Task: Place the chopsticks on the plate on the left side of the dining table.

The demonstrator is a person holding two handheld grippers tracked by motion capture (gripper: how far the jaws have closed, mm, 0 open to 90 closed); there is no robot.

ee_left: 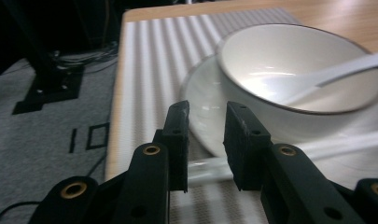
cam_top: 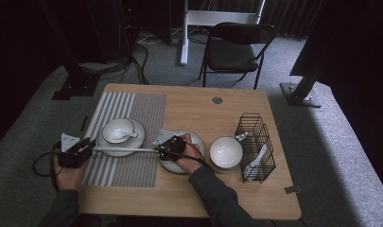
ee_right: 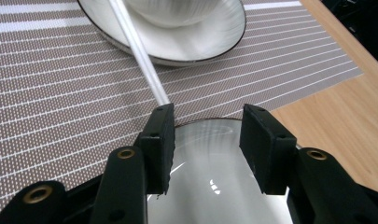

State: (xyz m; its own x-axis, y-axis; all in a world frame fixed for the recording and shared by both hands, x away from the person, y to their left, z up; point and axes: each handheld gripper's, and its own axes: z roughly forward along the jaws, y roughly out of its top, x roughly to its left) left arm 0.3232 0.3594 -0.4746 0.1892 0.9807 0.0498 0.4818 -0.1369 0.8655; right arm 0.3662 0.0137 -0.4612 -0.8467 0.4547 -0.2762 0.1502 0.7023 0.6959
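Wooden table is carrying a striped mat, and over it both grippers are meeting one long white rod. Left gripper is standing released with the rod's end lying between its jaws, touching neither pad. Right gripper is also standing unclenched above a plate, the rod passing outside its jaw toward the bowl on a saucer.

The person wears dark grey long sleeves that reach to the wrists. Each hand-held gripper, the left hand-held gripper and the right hand-held gripper, has a black body with a pale grey three-cornered plate on top and a black cable trailing from it. Up close, the two jaws are matte black bars with brass-ringed holes at the joints, ending in flat rectangular black pads with small screw holes.
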